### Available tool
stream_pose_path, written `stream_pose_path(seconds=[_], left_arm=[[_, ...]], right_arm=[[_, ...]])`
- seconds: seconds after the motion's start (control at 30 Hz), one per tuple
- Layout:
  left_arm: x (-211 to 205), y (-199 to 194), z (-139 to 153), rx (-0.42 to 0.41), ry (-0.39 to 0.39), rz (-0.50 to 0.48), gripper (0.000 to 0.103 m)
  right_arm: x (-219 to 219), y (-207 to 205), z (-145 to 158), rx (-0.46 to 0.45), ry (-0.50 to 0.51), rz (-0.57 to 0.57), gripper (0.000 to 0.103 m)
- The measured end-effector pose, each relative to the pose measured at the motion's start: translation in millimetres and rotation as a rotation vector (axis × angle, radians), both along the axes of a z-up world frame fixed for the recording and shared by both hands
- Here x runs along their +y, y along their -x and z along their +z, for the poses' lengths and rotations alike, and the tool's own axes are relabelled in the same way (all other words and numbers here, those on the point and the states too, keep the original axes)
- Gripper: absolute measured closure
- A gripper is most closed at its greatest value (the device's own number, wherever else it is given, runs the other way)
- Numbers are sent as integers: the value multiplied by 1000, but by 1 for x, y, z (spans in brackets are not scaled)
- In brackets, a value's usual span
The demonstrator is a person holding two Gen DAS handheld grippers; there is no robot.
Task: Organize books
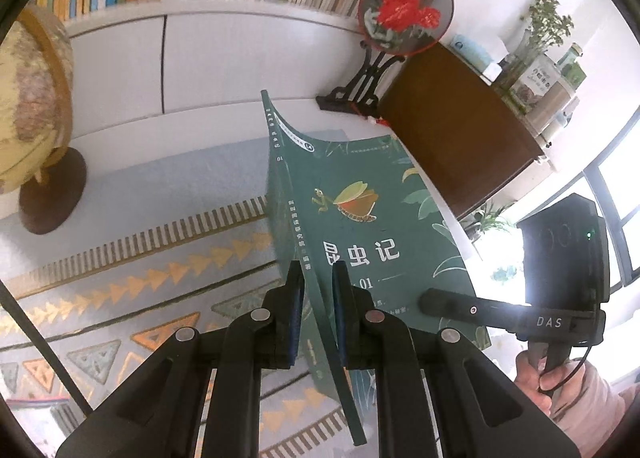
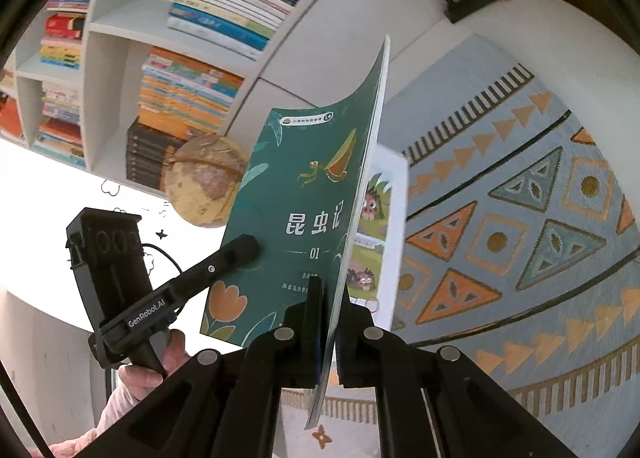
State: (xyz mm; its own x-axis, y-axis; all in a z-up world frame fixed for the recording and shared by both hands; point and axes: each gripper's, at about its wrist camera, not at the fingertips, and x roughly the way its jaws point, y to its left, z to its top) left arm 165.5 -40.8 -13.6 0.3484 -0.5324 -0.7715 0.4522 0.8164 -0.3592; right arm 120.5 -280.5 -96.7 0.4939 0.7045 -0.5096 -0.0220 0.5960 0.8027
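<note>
Both wrist views close, angled downward, sharing green book (image 1: 360,218)

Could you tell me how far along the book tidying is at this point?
Done: many books already fill the white shelves. In hand: both the left claw and the right claw are shut on the green book, lifted off the rug. Left: shelving it.

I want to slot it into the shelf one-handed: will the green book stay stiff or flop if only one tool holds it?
Probably floppy: the green book is a thin paperback, and its far corner already bends with both tools shut on it. The glossy-looking cover may slip. It looks light, so the right tool alone could likely carry it, sagging.
</note>
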Motion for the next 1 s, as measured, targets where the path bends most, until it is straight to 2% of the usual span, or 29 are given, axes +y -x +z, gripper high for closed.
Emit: stream_pose_path(seconds=[0.23, 0.5, 1.0], left_arm=[[18, 27, 17, -38, 4, 50, 92], [59, 65, 34, -75, 23, 118, 92], [157, 127, 50, -115, 22, 286, 92]], right_arm=[[18, 26, 23, -48, 15, 38, 97], [51, 49, 43, -99, 21, 103, 97], [146, 77, 68, -173, 60, 284, 97]])
